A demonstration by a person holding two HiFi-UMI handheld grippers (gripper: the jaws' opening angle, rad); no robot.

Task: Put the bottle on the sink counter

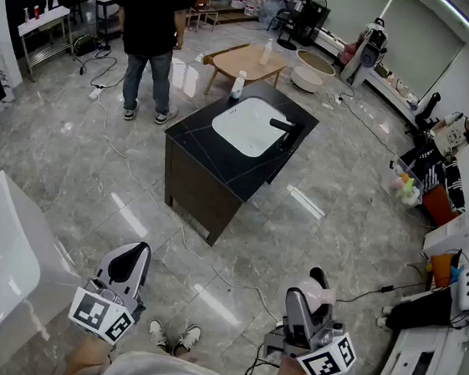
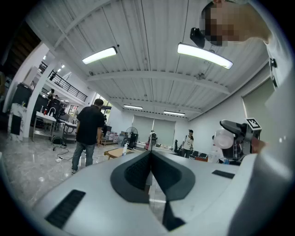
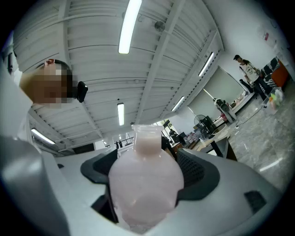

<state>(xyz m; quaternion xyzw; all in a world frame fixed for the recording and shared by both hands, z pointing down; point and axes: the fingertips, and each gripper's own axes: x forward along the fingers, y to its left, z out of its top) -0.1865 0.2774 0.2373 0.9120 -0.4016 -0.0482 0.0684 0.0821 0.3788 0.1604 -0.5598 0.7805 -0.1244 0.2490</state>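
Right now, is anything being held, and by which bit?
The right gripper holds the pale pink bottle by its round body, below the neck. The left gripper holds nothing; its jaws are shut.

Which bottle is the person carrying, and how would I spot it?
Start at the black sink counter in the middle of the grey floor, then look down to the two grippers nearest the camera. The right gripper is clamped on a cloudy pale pink bottle; the left gripper is shut and empty, and a white bottle stands far off at that counter's corner.
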